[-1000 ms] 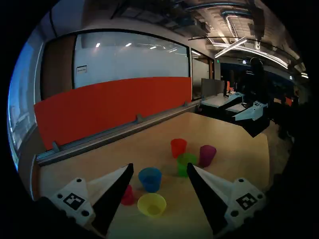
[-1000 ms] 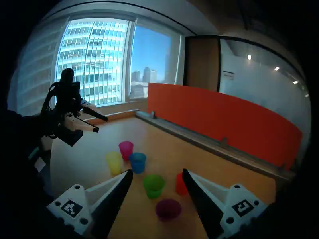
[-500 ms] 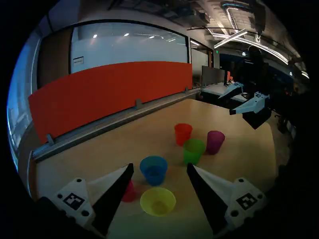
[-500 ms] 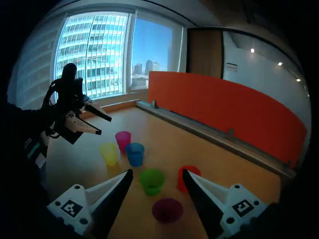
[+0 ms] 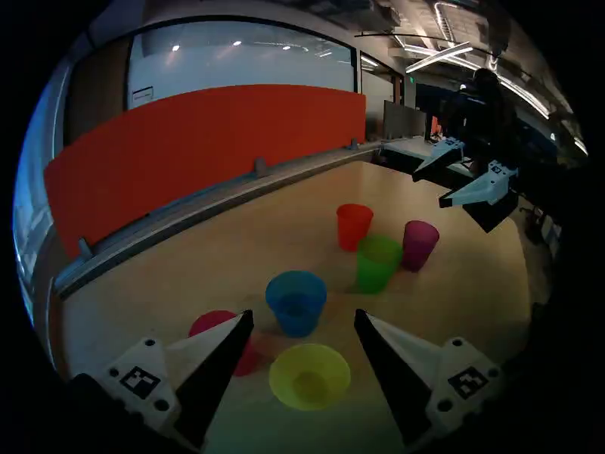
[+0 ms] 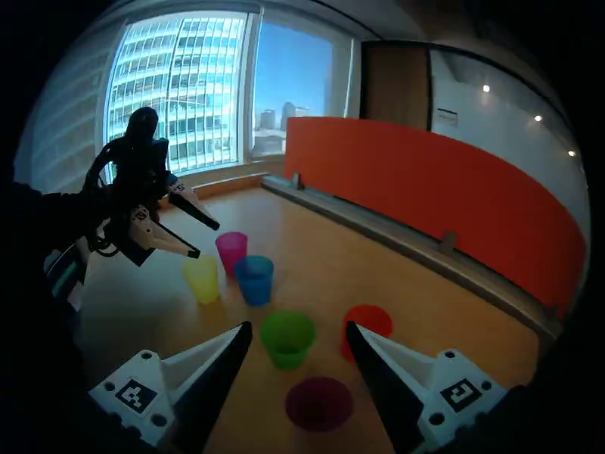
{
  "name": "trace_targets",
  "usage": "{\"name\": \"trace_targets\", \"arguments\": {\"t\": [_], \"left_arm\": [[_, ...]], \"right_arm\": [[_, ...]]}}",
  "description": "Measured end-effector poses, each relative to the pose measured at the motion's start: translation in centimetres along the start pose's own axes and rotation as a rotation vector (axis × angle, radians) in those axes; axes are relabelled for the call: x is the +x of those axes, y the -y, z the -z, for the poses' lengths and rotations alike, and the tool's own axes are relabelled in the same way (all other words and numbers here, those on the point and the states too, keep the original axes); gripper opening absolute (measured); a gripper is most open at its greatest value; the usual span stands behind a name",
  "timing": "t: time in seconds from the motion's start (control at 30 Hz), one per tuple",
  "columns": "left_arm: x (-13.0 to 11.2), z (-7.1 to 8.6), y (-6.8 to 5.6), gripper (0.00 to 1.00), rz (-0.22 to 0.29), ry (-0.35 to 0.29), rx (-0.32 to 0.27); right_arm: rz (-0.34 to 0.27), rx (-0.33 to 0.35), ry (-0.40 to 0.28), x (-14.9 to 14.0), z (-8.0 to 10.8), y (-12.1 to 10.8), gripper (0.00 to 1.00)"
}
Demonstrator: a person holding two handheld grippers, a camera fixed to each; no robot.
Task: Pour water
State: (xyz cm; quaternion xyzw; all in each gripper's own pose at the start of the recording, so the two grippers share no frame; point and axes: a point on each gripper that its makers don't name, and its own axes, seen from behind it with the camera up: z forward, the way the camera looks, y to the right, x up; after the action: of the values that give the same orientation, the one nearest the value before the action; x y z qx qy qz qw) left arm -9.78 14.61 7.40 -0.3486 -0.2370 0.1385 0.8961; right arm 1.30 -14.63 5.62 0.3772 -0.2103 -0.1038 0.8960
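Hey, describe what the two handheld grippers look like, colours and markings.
The left gripper and the right gripper both have pointed, wedge-shaped jaws, white outside and black on the inner faces. Each jaw carries a square black-and-white marker near its base. In the right gripper view, the left gripper has a black upper body with thin dark cables, and the arm behind it wears a dark sleeve.

right hand-held gripper (image 6: 299,327) | spread, empty | purple cup (image 6: 319,403) nearest

Six plastic cups stood upright, mouths open, on the wooden table (image 5: 227,250); the yellow cup (image 5: 309,376), blue cup (image 5: 296,303) and pink cup (image 6: 231,251) clustered together; the orange cup (image 5: 354,225), green cup (image 5: 377,262) and purple cup (image 5: 420,244) grouped apart from them.
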Motion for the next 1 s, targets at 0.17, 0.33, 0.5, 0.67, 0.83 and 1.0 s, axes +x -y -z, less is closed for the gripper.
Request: {"name": "trace_targets", "arguments": {"t": [0.17, 0.33, 0.5, 0.67, 0.83, 1.0], "left_arm": [[-0.6, -0.7, 0.4, 1.00, -0.003, 0.030, 0.000], [-1.1, -1.5, 0.6, 1.00, -0.006, 0.063, -0.004], [-1.4, -2.3, 0.9, 1.00, -0.013, 0.089, -0.003], [-1.8, -3.1, 1.0, 1.00, -0.023, 0.125, -0.008], [-2.1, -3.9, 1.2, 1.00, -0.025, 0.163, -0.009], [-2.2, -4.6, 1.0, 1.00, -0.028, 0.188, -0.015]], "right_arm": [[-0.003, 0.009, 0.008, -0.2, -0.5, 0.1, 0.98], [0.000, 0.011, 0.031, -0.9, -1.1, 0.0, 0.98], [-0.001, 0.013, 0.061, -1.7, -1.8, -0.3, 1.00], [0.003, 0.021, 0.088, -2.4, -2.6, -0.2, 1.00], [0.013, 0.025, 0.112, -2.9, -3.3, -0.2, 1.00], [0.018, 0.034, 0.147, -3.6, -4.1, -0.1, 1.00]]}}
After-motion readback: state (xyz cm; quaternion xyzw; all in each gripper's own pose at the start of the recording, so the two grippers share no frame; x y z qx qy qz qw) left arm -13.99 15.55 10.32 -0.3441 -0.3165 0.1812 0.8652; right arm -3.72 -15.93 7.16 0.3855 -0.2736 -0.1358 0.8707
